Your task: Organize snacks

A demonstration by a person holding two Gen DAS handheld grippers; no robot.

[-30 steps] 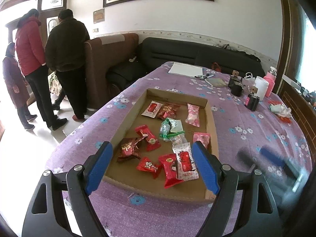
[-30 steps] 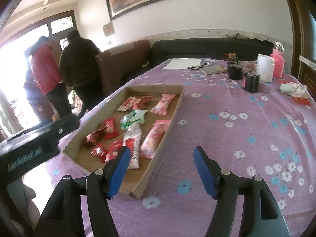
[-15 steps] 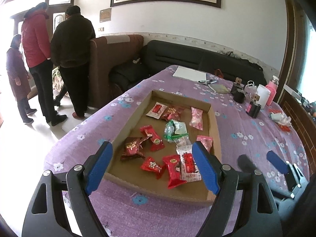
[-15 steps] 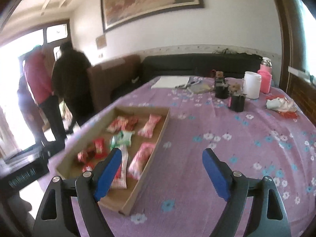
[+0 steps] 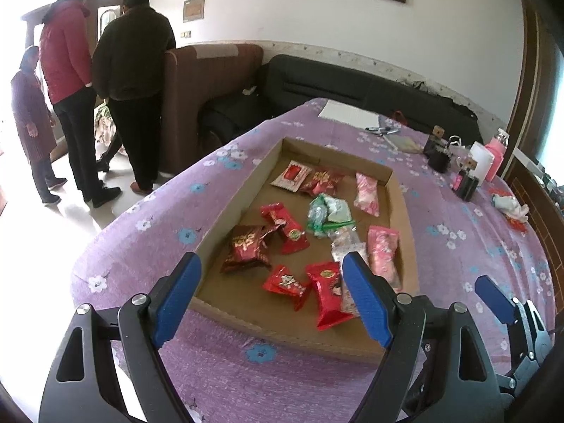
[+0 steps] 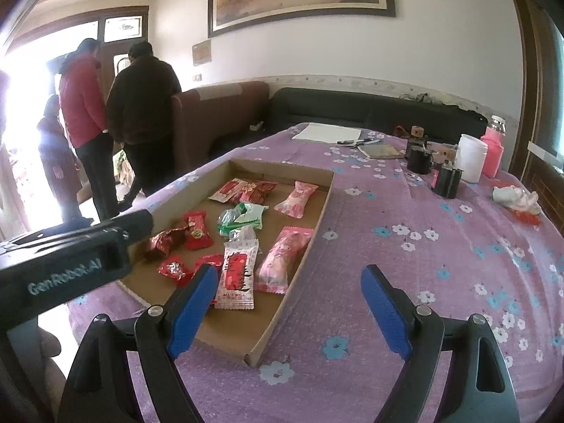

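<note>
A: Obs. Snack packets lie loose in the cardboard tray (image 5: 243,194) on the purple floral tablecloth (image 5: 169,211): red packets (image 5: 287,227) toward the left wall, green packet (image 5: 329,213) mid-tray, pink packets (image 5: 383,252) along the right wall, a white-and-red packet (image 6: 236,269) near the front.

B: Grippers?

A: Left gripper (image 5: 273,296) spread wide, holding nothing, above the tray's near edge. Right gripper (image 6: 287,312) likewise spread and empty, over the near right corner.

B: Change over the last second?

A: Both views pulled back and up slightly; packets lie as they did. No packet is held. Whether this loose layout precedes sorting or follows it, I cannot tell.
</note>
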